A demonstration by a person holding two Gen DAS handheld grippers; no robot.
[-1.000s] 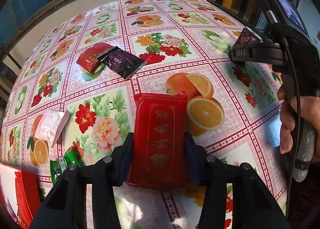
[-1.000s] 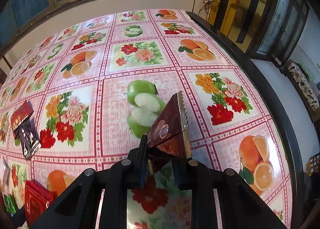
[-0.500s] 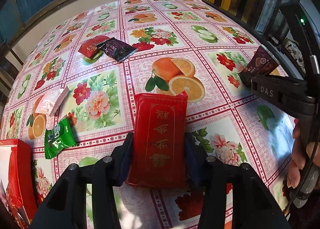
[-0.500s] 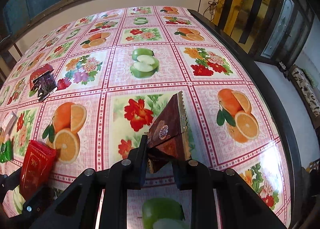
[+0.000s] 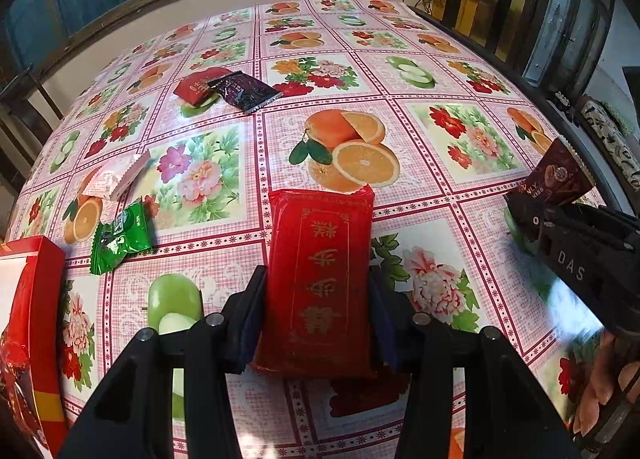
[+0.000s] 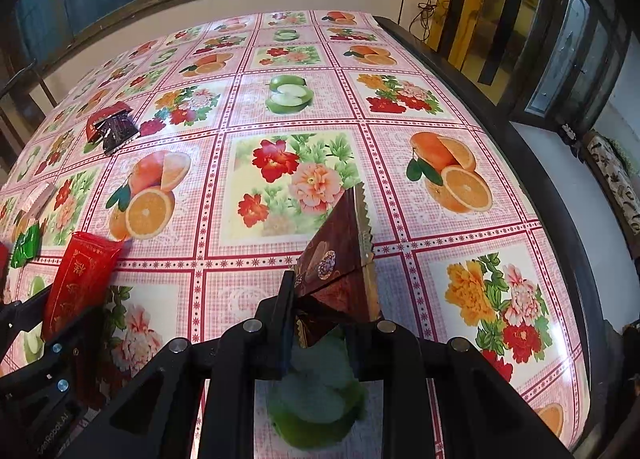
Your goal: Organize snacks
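Pinching a red snack pack (image 5: 320,279), the left gripper (image 5: 318,319) hung above the tabletop (image 5: 440,99); the right gripper (image 6: 324,323) clamped a brown chocolate packet (image 6: 340,259). Four packets (image 5: 236,89) lay unsorted beyond the red box (image 5: 36,299) at near left.

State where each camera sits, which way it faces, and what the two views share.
Left wrist: on the left gripper, angled down across the table; its fingers clamp the red packet; a hand shows at right.
Right wrist: on the right gripper, angled down likewise; its fingers clamp the brown packet.
Shared: both packets, each other's gripper, green candy, the far overlapping red-and-dark pair.
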